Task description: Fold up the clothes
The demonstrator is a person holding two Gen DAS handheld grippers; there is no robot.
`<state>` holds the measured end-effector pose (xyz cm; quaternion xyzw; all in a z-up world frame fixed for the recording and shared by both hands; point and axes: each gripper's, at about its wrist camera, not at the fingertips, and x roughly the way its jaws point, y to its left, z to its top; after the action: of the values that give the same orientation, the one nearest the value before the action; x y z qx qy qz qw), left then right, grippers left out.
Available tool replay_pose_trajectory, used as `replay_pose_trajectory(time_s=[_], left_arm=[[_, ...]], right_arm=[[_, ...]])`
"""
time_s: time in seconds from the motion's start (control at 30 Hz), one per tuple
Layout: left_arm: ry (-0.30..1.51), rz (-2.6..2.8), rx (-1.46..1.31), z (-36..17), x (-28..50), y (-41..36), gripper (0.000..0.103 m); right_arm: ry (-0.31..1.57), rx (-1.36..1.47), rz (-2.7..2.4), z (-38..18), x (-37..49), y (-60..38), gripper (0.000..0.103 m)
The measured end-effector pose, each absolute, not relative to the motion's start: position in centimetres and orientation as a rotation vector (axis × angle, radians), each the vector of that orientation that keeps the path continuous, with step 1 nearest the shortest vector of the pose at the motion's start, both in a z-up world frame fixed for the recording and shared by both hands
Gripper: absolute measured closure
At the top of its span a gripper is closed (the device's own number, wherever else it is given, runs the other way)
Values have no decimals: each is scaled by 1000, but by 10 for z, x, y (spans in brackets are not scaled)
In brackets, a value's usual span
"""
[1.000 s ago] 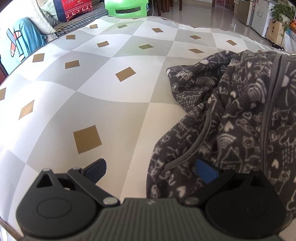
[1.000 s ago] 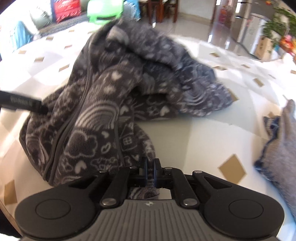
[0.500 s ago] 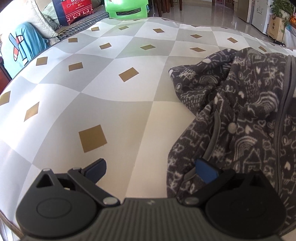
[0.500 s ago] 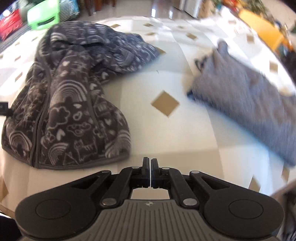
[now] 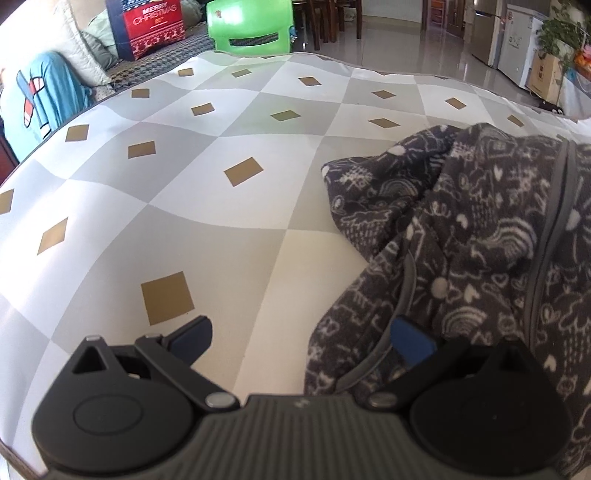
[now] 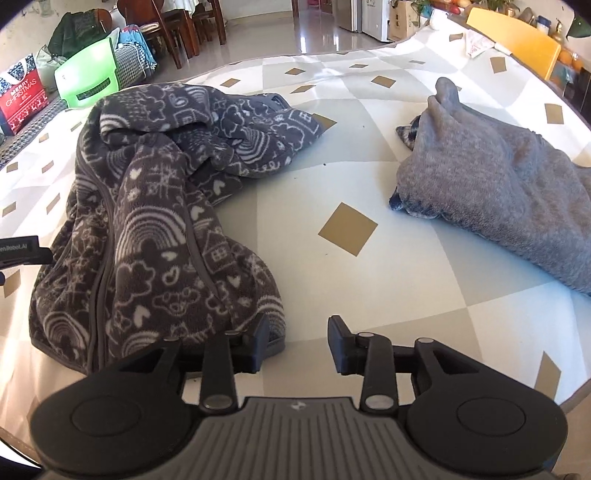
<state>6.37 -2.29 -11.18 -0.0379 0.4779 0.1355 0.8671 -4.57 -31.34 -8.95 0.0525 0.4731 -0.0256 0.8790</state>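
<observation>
The broad surface (image 5: 229, 206), covered in a grey-and-white diamond cloth with gold squares, fills both views; its curved far edge runs in front of a green plastic chair (image 5: 249, 26) and a tiled floor beyond. In the left wrist view a wide stretch of bare cloth lies open to the left of the dark grey fleece jacket with white doodle print (image 6: 155, 229), right out to the rim. The right wrist view shows a second bare stretch between that jacket and a plain grey fleece garment (image 6: 498, 199), which lies well apart on the right and appears only in this view.

The jacket lies crumpled on the surface, zip trim running lengthwise, one sleeve thrown toward the far side.

The left gripper (image 5: 301, 341) stands wide open; its right blue pad is over the jacket's near edge, the left pad over bare cloth. Contact cannot be judged.

The right gripper (image 6: 298, 343) has just been opening and is partly open, with only bare cloth between the jaws; its left finger sits just beside the jacket's hem.
</observation>
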Motion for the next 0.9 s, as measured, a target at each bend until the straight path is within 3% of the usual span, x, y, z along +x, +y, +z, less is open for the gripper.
replay_pose_trajectory(time_s=[0.3,0.67,0.9], left_arm=[[1020,287,-150,-123,69,-1,0],[1001,347,-74,-126,75,-6,0],[1059,278,-249,-131,79,11,0]], right_arm=[[985,170,-102,-107,-23,-312,54],[988,113,-130,-121,-15,-292,53],[986,132,-145,-120,-15,-292,52]])
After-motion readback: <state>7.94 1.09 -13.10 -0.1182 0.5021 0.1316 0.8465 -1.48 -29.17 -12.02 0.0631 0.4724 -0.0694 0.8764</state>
